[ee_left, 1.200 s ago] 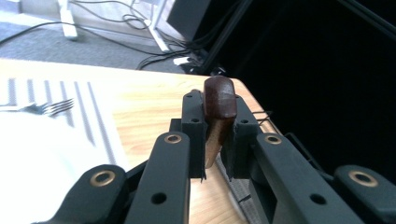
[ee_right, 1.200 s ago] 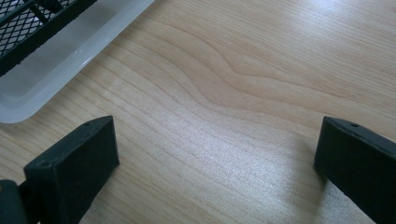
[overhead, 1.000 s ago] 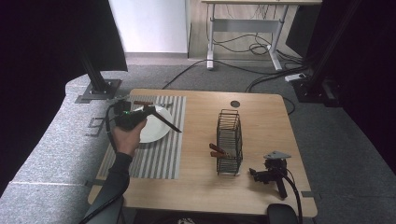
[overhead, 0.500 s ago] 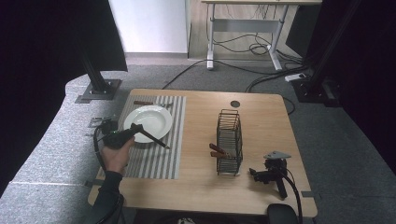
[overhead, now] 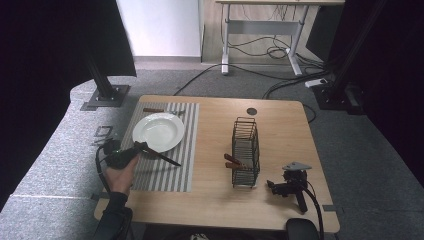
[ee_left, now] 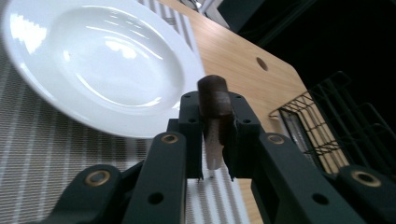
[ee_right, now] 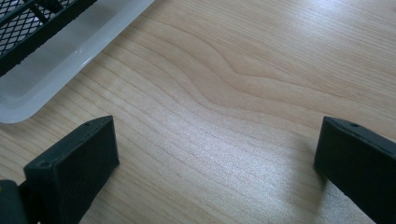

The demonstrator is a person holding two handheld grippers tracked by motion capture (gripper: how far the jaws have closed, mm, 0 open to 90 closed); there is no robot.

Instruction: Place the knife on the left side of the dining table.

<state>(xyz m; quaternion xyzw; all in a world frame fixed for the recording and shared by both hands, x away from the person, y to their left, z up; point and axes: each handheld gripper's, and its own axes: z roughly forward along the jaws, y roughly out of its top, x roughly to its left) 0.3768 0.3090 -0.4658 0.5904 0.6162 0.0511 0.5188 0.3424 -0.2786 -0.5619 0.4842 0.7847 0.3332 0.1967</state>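
Gripping a dark-handled table knife [overhead: 161, 157], left tongs [overhead: 139, 148] hold it blade-out toward bench centre, just beside white round plate [overhead: 158, 131]; right tongs [overhead: 278, 187] gape, parked w/ nothing between.

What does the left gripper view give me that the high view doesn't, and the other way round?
Left gripper view alone: up close, the left gripper has its jaws clamped on the dark wooden utensil handle, with a paler section below it.

High view alone: the right gripper lying on the light wooden table, the person's hand, brown handles in the black wire caddy, and another utensil beyond the plate.

Both: the round white plate on the grey striped placemat, and the caddy.
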